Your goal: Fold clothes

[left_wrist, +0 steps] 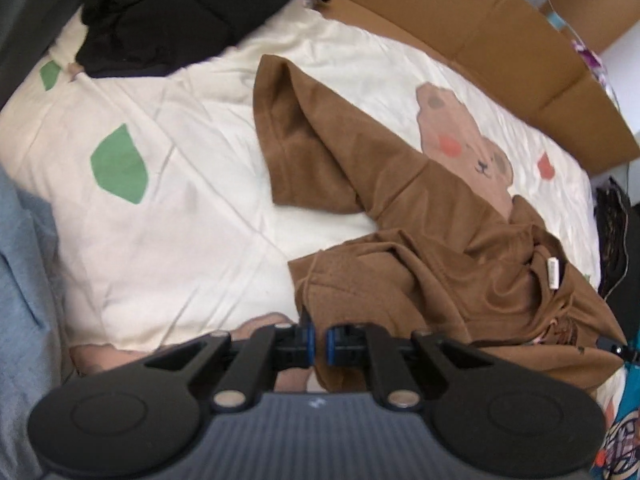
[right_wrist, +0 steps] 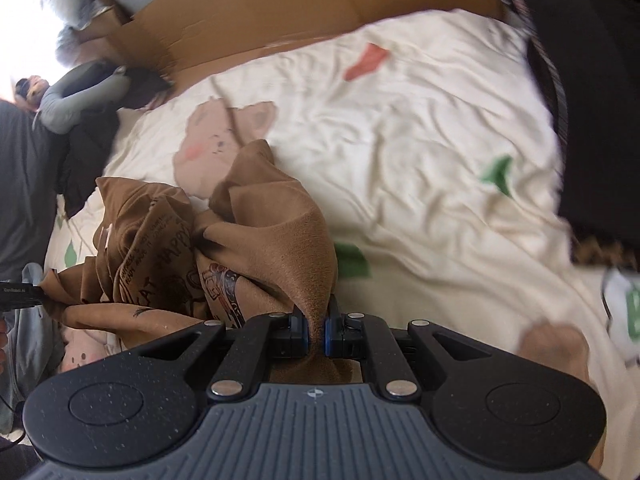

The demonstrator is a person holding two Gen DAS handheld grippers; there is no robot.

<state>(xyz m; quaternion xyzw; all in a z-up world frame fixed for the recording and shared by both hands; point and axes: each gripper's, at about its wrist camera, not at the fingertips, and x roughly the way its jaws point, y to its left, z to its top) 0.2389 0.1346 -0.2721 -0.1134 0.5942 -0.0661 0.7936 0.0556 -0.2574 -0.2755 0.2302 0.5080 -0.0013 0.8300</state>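
The brown T-shirt (left_wrist: 420,216) lies crumpled on the cream quilt (left_wrist: 180,208), one sleeve spread toward 11 o'clock. The right gripper (right_wrist: 317,334) is clamped on a bunched fold; the left gripper (left_wrist: 318,338) is pinched on its hem. Slippage is risked if both are pulled apart. The printed graphic (right_wrist: 168,256) is seen only from the right wrist, the neck label (left_wrist: 553,274) only from the left.

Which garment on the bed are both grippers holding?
The brown T-shirt, crumpled on the cream bedspread; the black garment lies untouched at the far edge.
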